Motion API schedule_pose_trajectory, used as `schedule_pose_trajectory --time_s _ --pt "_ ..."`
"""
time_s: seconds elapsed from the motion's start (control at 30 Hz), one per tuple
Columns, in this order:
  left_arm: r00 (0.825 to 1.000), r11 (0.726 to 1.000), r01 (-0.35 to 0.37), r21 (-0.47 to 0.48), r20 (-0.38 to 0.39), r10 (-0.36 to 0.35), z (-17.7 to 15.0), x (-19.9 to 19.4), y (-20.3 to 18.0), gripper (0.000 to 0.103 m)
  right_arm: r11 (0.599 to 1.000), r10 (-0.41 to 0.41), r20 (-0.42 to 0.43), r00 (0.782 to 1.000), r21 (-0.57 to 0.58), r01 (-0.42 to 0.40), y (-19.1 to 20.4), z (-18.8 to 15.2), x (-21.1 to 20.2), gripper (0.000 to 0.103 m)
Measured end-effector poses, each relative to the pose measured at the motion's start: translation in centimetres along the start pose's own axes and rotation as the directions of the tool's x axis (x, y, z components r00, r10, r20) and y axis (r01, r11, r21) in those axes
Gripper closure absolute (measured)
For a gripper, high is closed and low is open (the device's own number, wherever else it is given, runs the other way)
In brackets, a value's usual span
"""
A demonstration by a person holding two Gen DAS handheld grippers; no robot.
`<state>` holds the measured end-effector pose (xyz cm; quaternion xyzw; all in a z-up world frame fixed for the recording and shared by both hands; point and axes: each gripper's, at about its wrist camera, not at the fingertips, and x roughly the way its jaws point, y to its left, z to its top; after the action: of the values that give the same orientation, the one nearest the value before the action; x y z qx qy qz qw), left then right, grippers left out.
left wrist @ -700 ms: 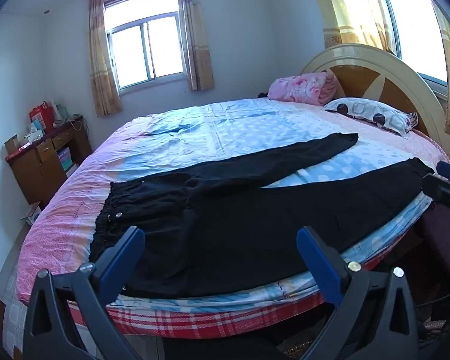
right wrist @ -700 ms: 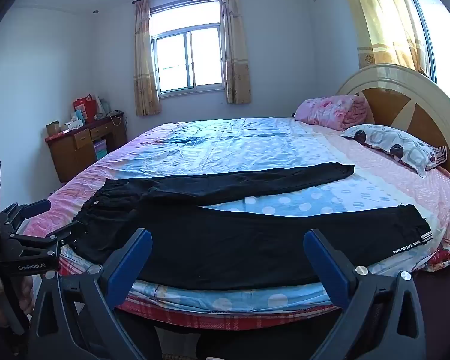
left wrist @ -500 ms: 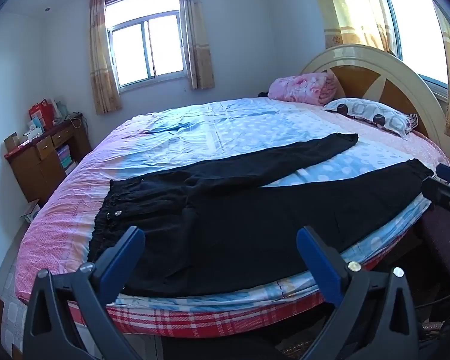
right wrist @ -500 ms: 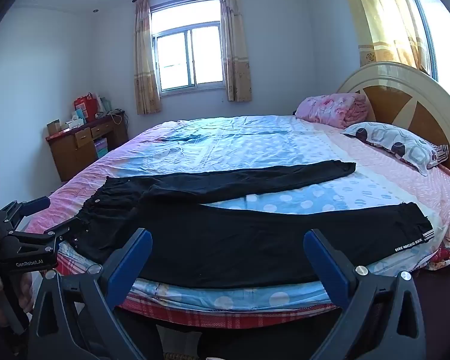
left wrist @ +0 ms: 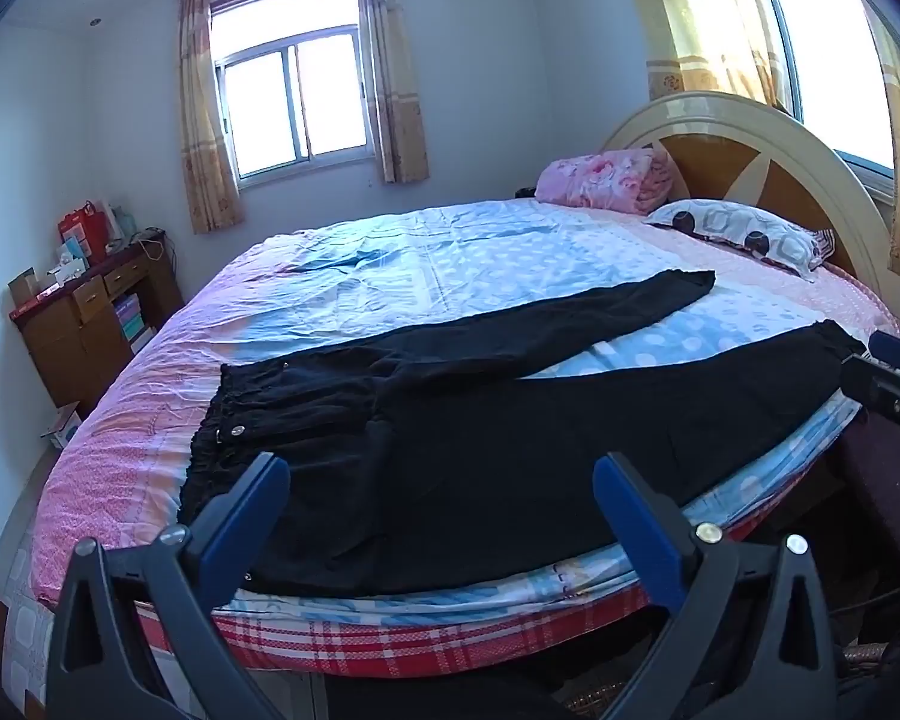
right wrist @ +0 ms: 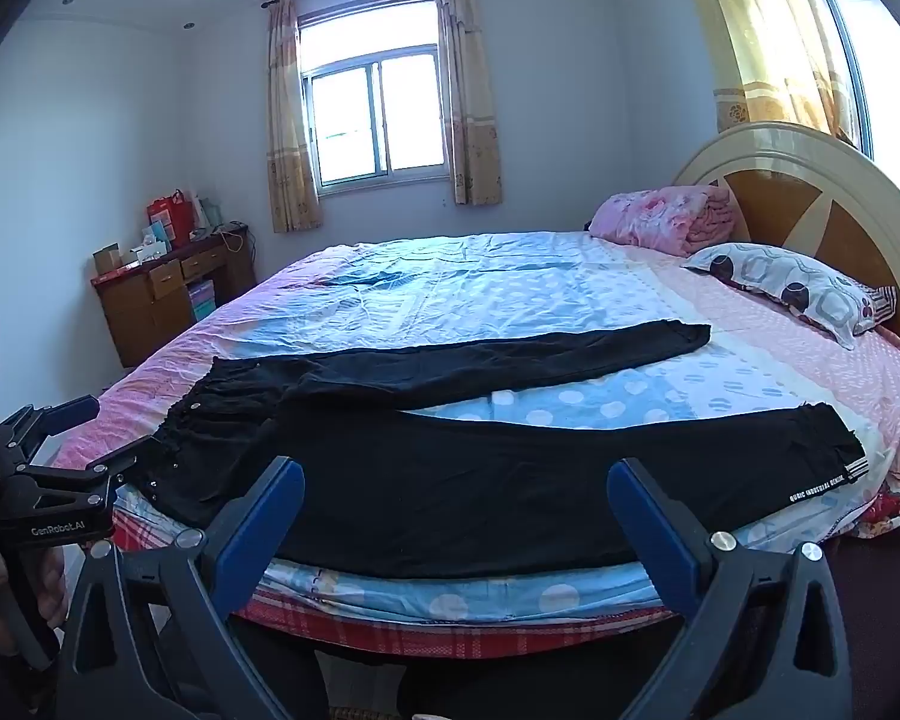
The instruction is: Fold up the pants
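Observation:
Black pants (left wrist: 462, 438) lie flat on the bed, waistband at the left, the two legs spread apart toward the right; they also show in the right wrist view (right wrist: 480, 468). The near leg ends in a cuff with white lettering (right wrist: 822, 480). My left gripper (left wrist: 441, 498) is open and empty, held off the bed's near edge in front of the waist and thigh. My right gripper (right wrist: 456, 504) is open and empty, held off the near edge in front of the near leg. Each gripper shows at the edge of the other's view.
The round bed (left wrist: 390, 276) has a pink and blue dotted sheet. A patterned pillow (right wrist: 798, 288) and a folded pink blanket (right wrist: 660, 222) lie by the headboard (right wrist: 810, 180). A wooden desk (right wrist: 168, 294) with boxes stands at the left wall.
Both grippers have drifted slightly, so the pants sit a little lower in the views. The pants have not moved and both grippers stay open.

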<state>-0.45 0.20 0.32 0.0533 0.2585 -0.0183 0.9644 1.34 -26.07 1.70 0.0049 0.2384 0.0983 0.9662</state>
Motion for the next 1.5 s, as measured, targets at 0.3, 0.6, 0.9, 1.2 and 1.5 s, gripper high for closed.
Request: schedule_pose_trajectory --time_s 0.3,0.6,0.9,1.2,1.5 --pt "1.000 1.000 -0.001 -0.006 -0.001 0.001 0.23 -0.06 -0.03 0.000 1.000 -0.003 -0.001 1.000 0.009 0.003 -0.16 0.04 0.04 0.001" --pt "1.000 1.000 0.000 -0.006 -0.002 0.000 0.34 -0.11 0.05 0.000 1.000 -0.002 -0.004 1.000 0.009 0.002 -0.12 0.00 0.10 0.001" --pt "1.000 1.000 -0.002 -0.006 -0.002 0.002 0.20 -0.11 0.04 0.000 1.000 -0.003 -0.006 1.000 0.011 0.003 -0.15 -0.03 0.22 0.001" --pt "1.000 1.000 0.000 -0.008 -0.002 0.000 0.21 -0.11 0.06 0.000 1.000 -0.003 -0.007 1.000 0.010 0.003 -0.17 -0.09 0.23 0.001" --pt "1.000 1.000 0.003 -0.008 -0.008 -0.003 -0.09 0.06 0.00 0.000 1.000 -0.003 -0.011 1.000 0.010 0.003 -0.22 -0.20 0.32 0.001"
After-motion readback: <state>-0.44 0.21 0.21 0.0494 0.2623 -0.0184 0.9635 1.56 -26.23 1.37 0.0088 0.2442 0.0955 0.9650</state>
